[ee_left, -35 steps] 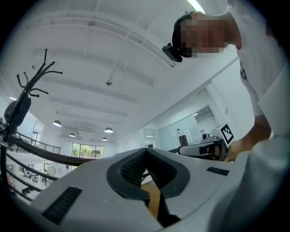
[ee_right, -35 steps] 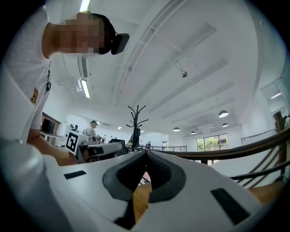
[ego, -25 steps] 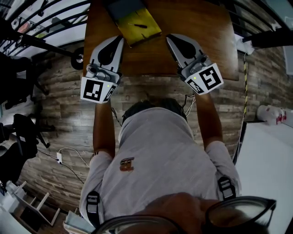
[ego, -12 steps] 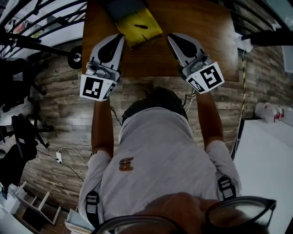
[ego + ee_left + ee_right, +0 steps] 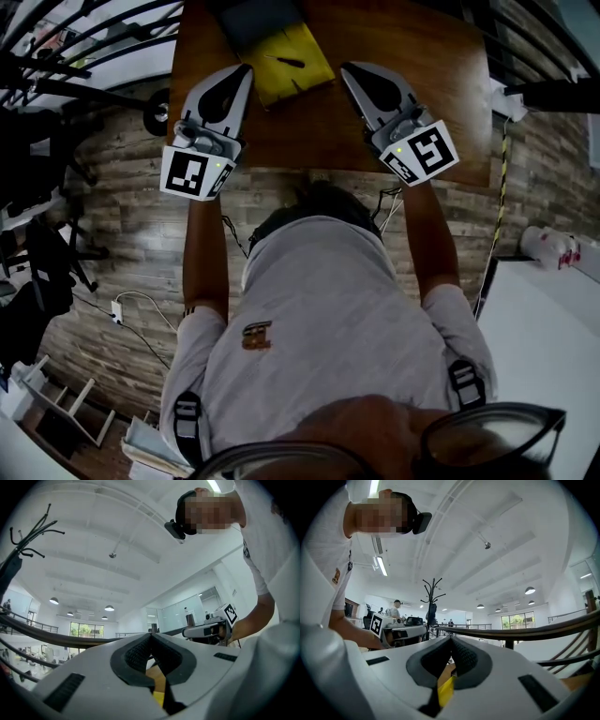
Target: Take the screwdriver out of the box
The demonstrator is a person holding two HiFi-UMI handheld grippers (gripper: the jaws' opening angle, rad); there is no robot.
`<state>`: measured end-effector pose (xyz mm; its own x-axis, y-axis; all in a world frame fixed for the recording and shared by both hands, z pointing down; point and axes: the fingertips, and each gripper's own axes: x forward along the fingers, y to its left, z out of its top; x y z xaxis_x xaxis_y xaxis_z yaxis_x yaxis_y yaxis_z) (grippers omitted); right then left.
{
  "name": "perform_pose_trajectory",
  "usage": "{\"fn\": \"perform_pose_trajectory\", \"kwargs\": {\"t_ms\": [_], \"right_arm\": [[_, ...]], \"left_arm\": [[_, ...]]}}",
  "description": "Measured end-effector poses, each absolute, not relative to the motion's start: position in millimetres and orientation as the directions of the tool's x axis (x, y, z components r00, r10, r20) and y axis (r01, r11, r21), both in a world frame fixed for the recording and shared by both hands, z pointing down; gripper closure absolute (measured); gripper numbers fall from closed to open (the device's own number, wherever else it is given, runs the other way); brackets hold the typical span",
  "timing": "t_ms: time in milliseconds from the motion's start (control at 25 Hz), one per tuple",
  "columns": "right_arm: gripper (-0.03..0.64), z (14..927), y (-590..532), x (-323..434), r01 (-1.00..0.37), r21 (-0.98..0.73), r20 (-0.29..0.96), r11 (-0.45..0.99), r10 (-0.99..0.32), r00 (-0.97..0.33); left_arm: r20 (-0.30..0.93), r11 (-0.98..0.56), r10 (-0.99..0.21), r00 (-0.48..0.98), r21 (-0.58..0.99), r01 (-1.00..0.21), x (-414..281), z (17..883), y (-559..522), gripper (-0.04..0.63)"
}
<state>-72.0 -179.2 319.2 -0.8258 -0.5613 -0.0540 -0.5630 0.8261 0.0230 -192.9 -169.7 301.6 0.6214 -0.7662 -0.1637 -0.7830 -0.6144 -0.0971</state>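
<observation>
An open box [image 5: 298, 45] with a yellow inside and a dark lid lies at the far middle of the brown table [image 5: 431, 66]. A small dark screwdriver [image 5: 285, 62] lies on the yellow part. My left gripper [image 5: 246, 68] is just left of the box, empty, its jaws closed together. To the right of the box is my right gripper [image 5: 345, 68], also shut and empty. In the left gripper view the fingertips [image 5: 151, 634] meet, with a strip of the yellow box [image 5: 158, 698] below them. The right gripper view shows the same: closed tips [image 5: 451, 638] above the yellow box [image 5: 446, 691].
The table's near edge runs right under both marker cubes, and I stand against it on a plank floor. A dark railing [image 5: 84, 47] passes at the left. A white cable and plug [image 5: 117, 307] lie on the floor. A white surface [image 5: 553, 356] stands at the right.
Both grippers have slid a little farther over the table, alongside the box. Their jaws stayed shut. The screwdriver has not moved in the box.
</observation>
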Motion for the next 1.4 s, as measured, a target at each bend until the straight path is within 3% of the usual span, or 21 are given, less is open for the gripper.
{"fn": "perform_pose_trajectory", "kwargs": {"t_ms": [720, 1400], "right_arm": [[0.584, 347.1, -304.3, -31.7, -0.438, 0.007, 0.001, 0.899, -0.438, -0.899], [0.584, 381.0, -349.7, -46.7, -0.480, -0.036, 0.044, 0.877, -0.478, -0.877]], "left_arm": [[0.056, -0.643, -0.761, 0.646, -0.195, -0.741, -130.9, 359.7, -293.2, 0.575], [0.466, -0.853, -0.519, 0.717, -0.335, -0.400, -115.8, 453.3, -343.2, 0.572]]}}
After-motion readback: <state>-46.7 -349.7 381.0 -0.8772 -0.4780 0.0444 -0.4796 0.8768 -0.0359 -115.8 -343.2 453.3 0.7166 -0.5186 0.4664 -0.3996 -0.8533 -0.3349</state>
